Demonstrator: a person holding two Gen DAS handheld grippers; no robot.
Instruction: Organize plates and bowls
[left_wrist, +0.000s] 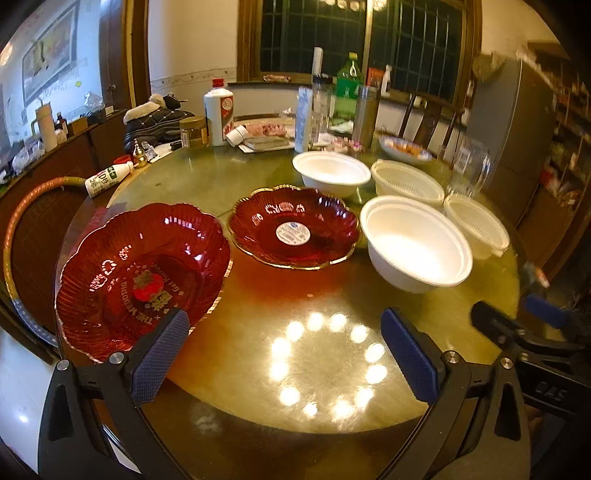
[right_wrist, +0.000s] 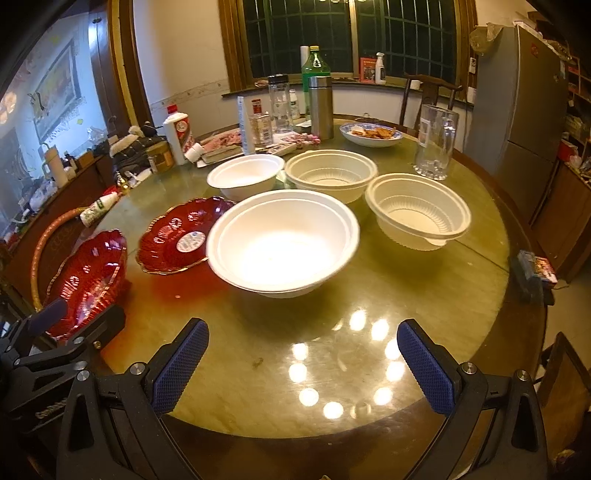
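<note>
Both units low over the near edge of the round bench (right_wrist: 424, 295), nothing held. Left hand-held gripper (left_wrist: 284, 358): jaws spread wide, its left pad overlapping the near rim of the near red plate (left_wrist: 144, 277); contact cannot be confirmed. Right hand-held gripper (right_wrist: 303, 365): jaws equally wide apart, bare glossy bench between the pads. Key relation: the near red plate lies forward-left of the left unit, just at its fingertip, so the left hand is much the nearer; the plates are round and scalloped, no long axis, so any rim point serves. Second red plate (left_wrist: 293, 230), with a white sticker at centre, sits just beyond and to the right, apart from the first. The big white bowl (right_wrist: 282, 242) lies straight ahead of the right unit, path unobstructed. Behind it: a smaller white bowl (right_wrist: 245, 175) far left, two ribbed cream bowls (right_wrist: 330, 173) (right_wrist: 417, 212) to the right. Far clutter: clear jug (right_wrist: 436, 142), steel flask (right_wrist: 320, 107), bottles, a dish of food (right_wrist: 371, 133). Judgement: likely first move is stacking plates; far clutter is clear of that path.
</note>
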